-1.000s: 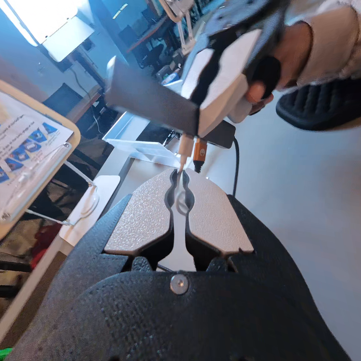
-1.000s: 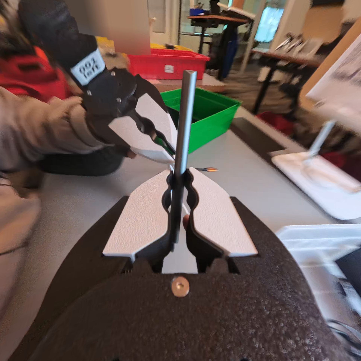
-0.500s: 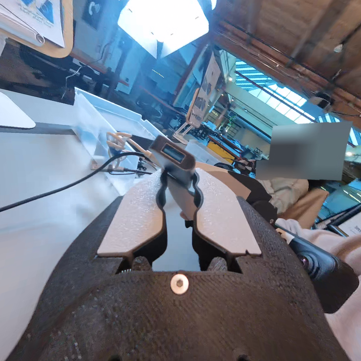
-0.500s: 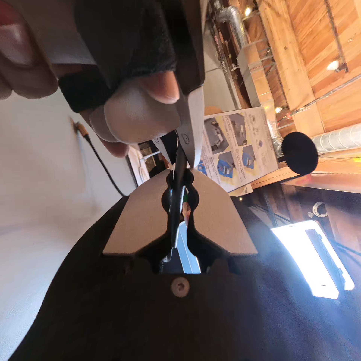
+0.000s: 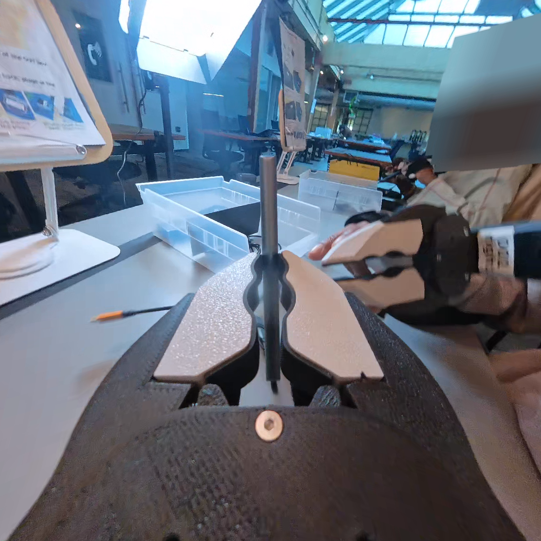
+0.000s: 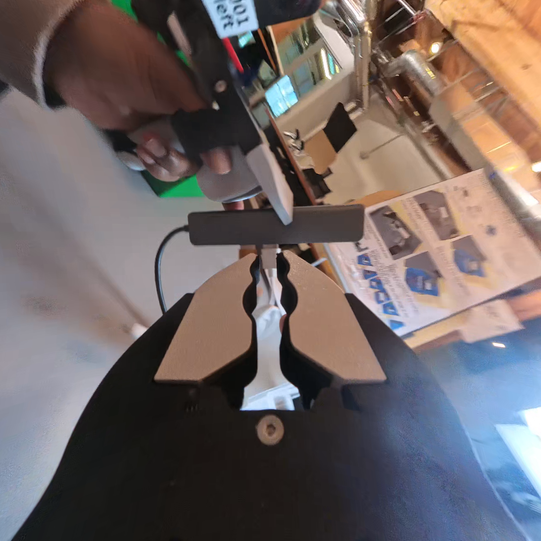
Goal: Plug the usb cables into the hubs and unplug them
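- Left gripper [image 5: 268, 259]: jaws closed on the thin edge of a dark grey USB hub [image 5: 268, 222], which stands upright between them above the grey surface [image 5: 73, 351].
- Right gripper [image 6: 268, 259]: jaws closed on a white cable plug [image 6: 268, 259] seated in the hub's long side.
- An orange-tipped cable [image 5: 109, 315] lies loose on the surface, left of the left gripper.
- Farther back, a clear plastic tray [image 5: 216, 216] and a clipboard stand [image 5: 49, 181].
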Demonstrator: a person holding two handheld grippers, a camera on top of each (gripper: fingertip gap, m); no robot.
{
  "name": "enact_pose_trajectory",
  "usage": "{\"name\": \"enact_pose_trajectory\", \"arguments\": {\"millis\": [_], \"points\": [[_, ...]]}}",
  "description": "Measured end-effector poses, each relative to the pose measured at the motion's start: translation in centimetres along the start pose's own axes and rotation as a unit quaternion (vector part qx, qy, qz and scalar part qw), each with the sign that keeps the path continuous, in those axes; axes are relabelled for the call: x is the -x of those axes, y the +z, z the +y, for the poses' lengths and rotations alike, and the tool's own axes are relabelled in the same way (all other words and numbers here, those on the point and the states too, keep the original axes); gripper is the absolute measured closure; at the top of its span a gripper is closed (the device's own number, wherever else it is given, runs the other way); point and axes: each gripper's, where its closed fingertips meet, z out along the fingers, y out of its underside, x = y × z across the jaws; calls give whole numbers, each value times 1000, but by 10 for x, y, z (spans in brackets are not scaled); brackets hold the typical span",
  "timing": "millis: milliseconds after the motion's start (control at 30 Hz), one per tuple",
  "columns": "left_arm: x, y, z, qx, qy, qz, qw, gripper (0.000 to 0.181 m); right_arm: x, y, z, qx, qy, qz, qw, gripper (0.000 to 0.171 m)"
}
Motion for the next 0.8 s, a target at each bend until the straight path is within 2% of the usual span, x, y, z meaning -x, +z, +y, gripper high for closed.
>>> {"name": "enact_pose_trajectory", "arguments": {"millis": [33,133,233,333,400,533,600,667,700,800], "points": [[-2,-3,0,5,14,7,1000,171,-5,-3,1,-5,26,-18,999,160],[-14,-8,1,23,65,45,997,171,-8,-8,20,36,110,-97,988,137],[-35,-9,2,33,113,99,988,171,4,-12,18,23,229,-198,953,126],[-61,-6,6,38,144,149,978,171,22,-11,7,-7,274,-266,924,131],[-66,-4,10,44,156,151,975,171,30,-13,1,-30,255,-284,924,162],[-65,-8,15,54,152,164,973,171,34,-15,1,-14,252,-300,920,163],[-60,-8,20,68,172,147,972,169,35,-17,3,2,244,-299,922,163],[-57,-7,28,93,192,132,968,154,37,-20,1,10,247,-307,919,163],[-58,-6,32,104,201,133,965,152,38,-20,0,16,241,-308,920,163],[-68,-6,38,110,234,151,954,169,42,-21,-3,22,221,-305,926,163]]}}
